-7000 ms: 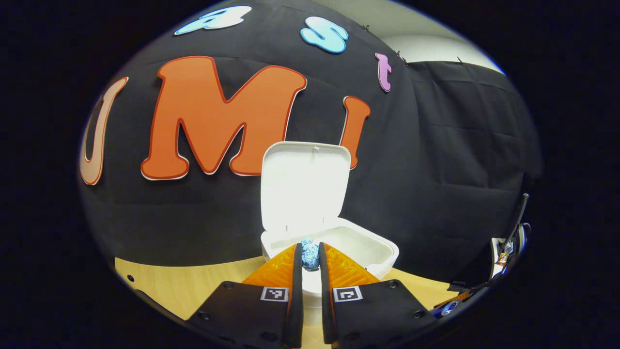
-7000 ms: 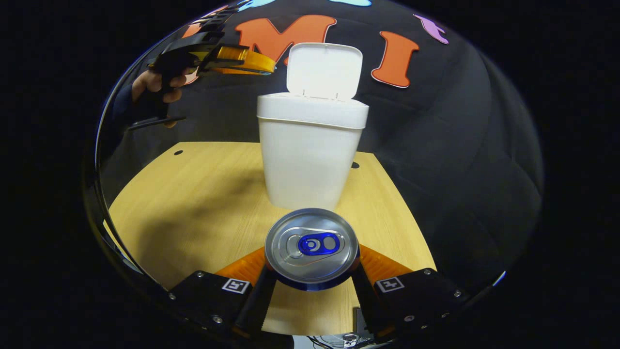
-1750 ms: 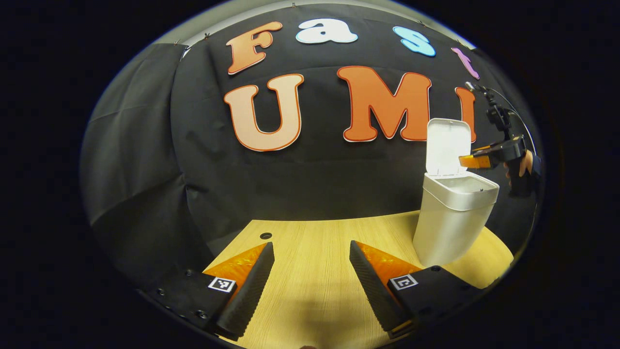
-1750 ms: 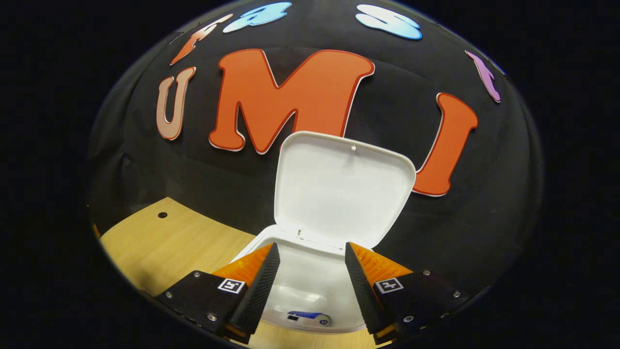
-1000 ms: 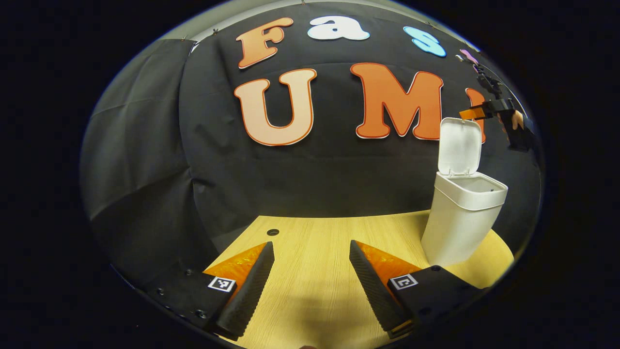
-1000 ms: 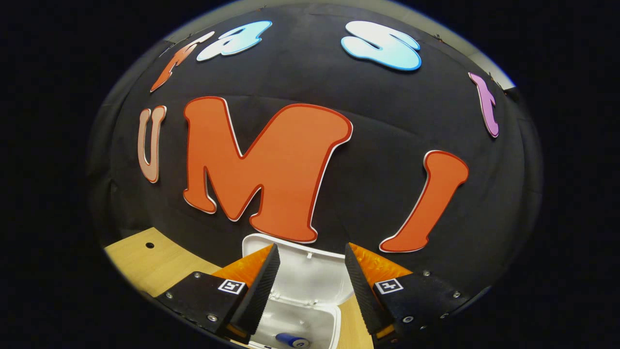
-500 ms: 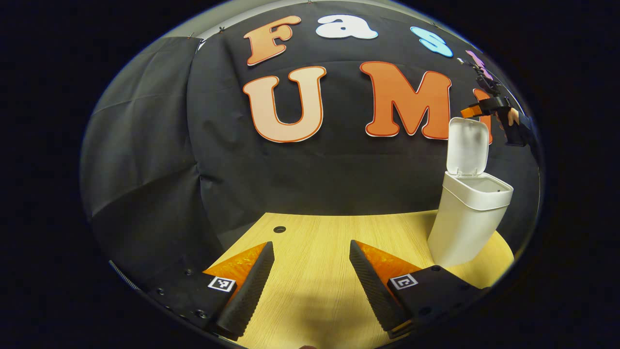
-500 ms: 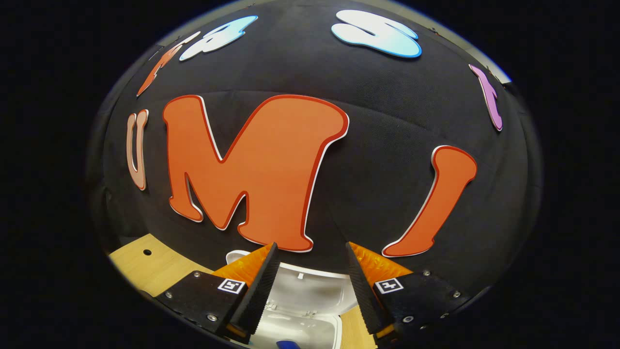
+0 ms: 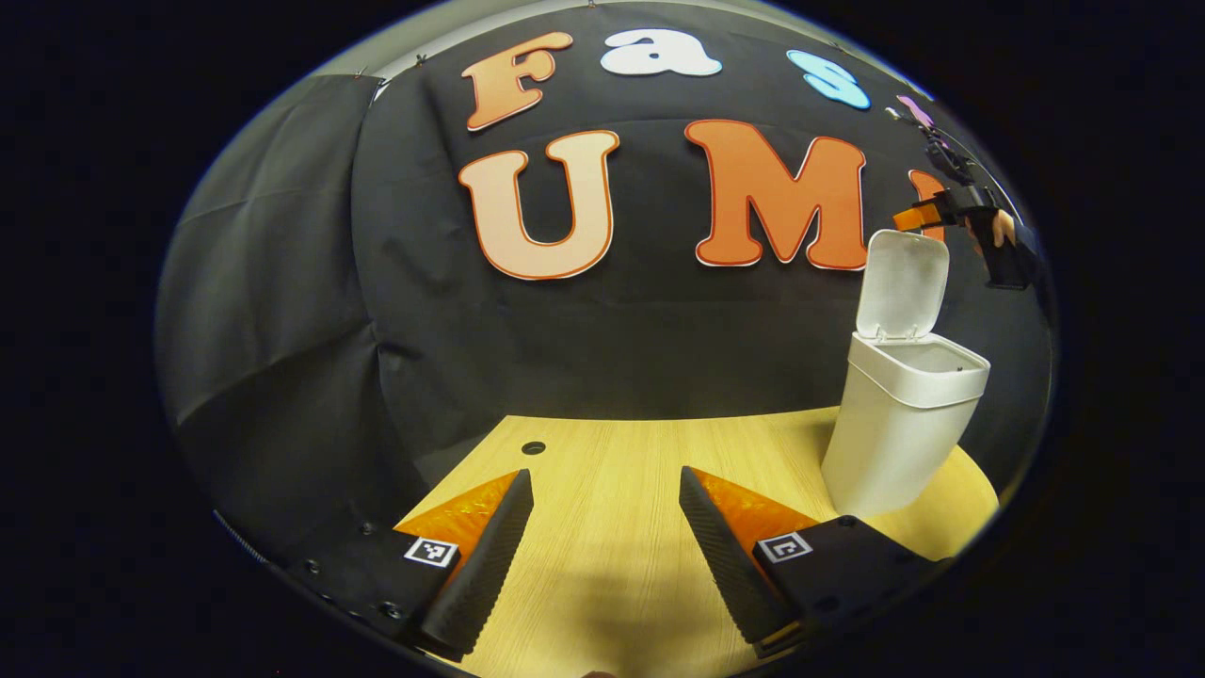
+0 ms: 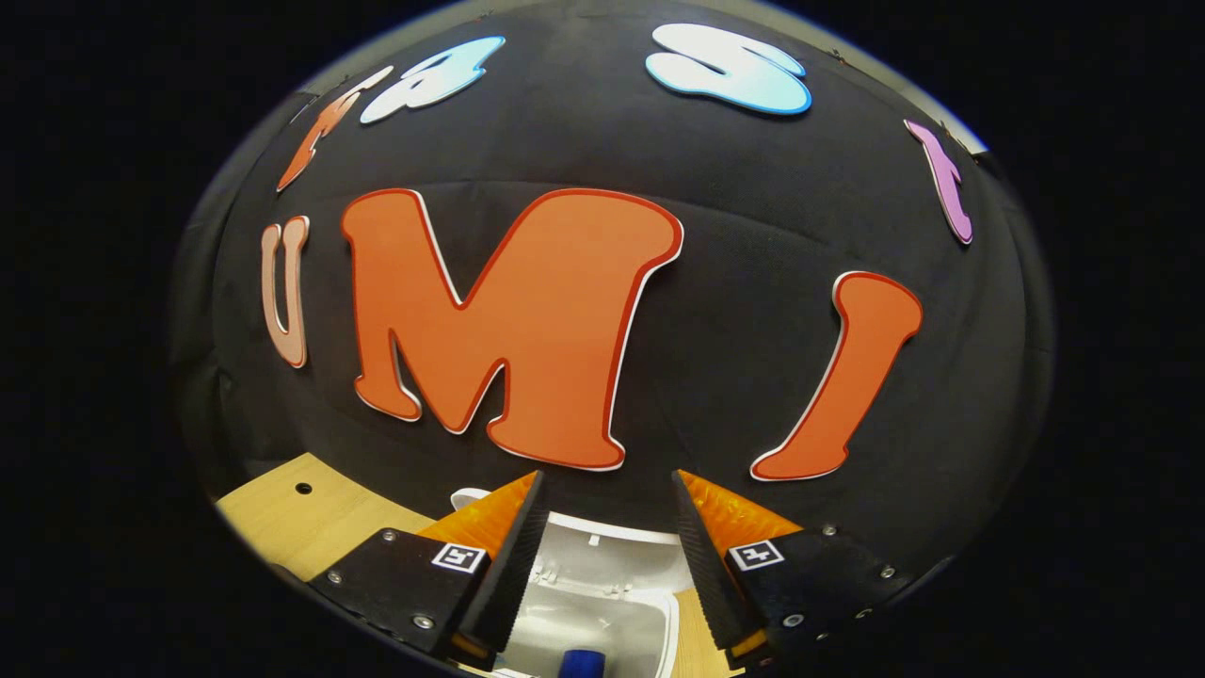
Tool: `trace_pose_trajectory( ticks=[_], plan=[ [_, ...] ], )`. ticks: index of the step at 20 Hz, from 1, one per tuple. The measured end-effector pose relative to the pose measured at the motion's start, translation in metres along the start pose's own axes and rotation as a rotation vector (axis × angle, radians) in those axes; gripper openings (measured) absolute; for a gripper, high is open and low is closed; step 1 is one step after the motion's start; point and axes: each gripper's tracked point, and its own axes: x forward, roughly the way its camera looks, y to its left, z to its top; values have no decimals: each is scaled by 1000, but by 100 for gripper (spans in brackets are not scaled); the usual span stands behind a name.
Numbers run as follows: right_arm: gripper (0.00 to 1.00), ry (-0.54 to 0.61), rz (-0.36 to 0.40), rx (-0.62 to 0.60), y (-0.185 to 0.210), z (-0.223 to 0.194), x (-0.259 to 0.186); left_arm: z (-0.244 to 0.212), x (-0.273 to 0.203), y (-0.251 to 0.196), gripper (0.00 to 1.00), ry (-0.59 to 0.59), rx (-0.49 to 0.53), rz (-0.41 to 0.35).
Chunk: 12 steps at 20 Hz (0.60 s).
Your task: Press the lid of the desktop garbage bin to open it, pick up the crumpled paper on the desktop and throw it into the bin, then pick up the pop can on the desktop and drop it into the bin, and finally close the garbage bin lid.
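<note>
The white desktop bin (image 9: pixel 899 433) stands at the right of the wooden table, its lid (image 9: pixel 904 284) raised upright. My right gripper (image 9: pixel 918 217), held by a hand, hovers just above the lid's top edge in the left gripper view. In the right gripper view my right gripper (image 10: pixel 602 513) is open, with the lid (image 10: pixel 617 546) between and below its fingers and the bin's opening (image 10: pixel 602 621) beneath. A blue pop can (image 10: pixel 582 662) lies inside the bin. My left gripper (image 9: pixel 602 513) is open low over the table, far left of the bin, holding nothing.
The wooden table (image 9: pixel 602 471) has a small round hole (image 9: pixel 534 448) near its back left edge. Bare tabletop lies between my left gripper and the bin. The black cloth wall stands close behind the bin.
Over the last second my right gripper rose from inside the bin mouth to above the lid's top edge. My left gripper drifted slightly. The can went into the bin earlier.
</note>
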Motion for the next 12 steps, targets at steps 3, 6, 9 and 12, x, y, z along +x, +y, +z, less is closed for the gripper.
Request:
trace_pose_trajectory(
  ticks=[3, 6, 9, 12],
  plan=[
    [78, 17, 19, 2, 5, -12, -19, 3, -3, -6, 100, -6, 9, -14],
    [78, 39, 33, 9, 9, -25, -34, 2, -6, -7, 99, -4, 16, -18],
    [79, 64, 47, 21, 15, -40, -47, -1, -9, -10, 99, 2, 20, -26],
    [79, 90, 60, 31, 21, -55, -56, -2, -11, -15, 96, 3, 27, -36]
  ],
)
